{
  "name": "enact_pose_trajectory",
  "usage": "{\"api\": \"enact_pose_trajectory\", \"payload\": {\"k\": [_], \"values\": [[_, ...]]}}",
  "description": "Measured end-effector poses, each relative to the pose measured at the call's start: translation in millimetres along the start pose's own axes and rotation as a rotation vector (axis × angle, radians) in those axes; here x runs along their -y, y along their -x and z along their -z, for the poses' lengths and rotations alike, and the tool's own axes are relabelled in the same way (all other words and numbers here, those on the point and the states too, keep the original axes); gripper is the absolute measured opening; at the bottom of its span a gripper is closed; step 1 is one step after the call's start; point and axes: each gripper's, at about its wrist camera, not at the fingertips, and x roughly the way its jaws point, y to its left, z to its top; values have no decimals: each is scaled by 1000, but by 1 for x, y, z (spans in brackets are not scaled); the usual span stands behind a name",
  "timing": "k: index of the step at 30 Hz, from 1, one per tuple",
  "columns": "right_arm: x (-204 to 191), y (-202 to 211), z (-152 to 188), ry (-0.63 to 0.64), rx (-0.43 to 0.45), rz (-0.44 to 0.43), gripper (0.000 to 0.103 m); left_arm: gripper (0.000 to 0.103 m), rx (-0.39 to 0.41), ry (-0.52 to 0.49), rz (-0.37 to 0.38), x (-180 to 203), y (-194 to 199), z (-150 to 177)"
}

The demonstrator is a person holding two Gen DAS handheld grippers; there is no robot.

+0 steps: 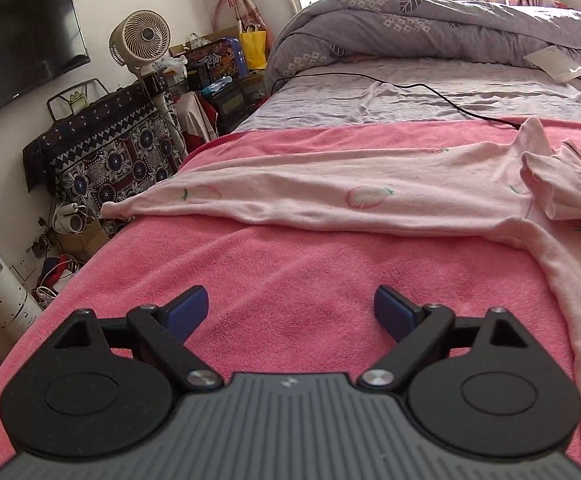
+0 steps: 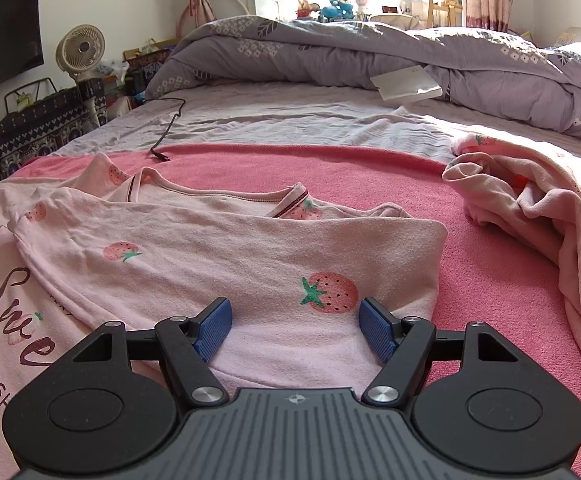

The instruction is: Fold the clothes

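My left gripper (image 1: 290, 312) hangs with jaws wide and nothing between them over the pink blanket (image 1: 290, 264); the shirt (image 1: 330, 196) lies spread ahead, one sleeve reaching the bed's edge. My right gripper (image 2: 295, 328) is released over its folded part, with crumpled trousers (image 2: 530, 208) and a black cable (image 2: 170, 120) nearby

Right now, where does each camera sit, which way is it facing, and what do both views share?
Left wrist: on the left hand-held gripper, looking along open blue fingers over the pink towelling blanket at the pale pink strawberry-print shirt's outstretched sleeve.
Right wrist: on the right hand-held gripper, fingers apart over the shirt's folded-in sleeve.
Shared: shirt, blanket, grey quilt, beige fan, black cable.
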Motion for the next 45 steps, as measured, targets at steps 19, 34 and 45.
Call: {"api": "enact_pose_trajectory", "payload": {"k": [19, 34, 45], "values": [[1, 0, 0, -5, -1, -9, 73, 94, 69, 675, 92, -162, -20, -21], [0, -2, -1, -1, -3, -16, 77, 87, -54, 1016, 203, -241, -139, -22], [-1, -3, -1, 6, -3, -15, 79, 11, 174, 960, 266, -215, -103, -31]]}}
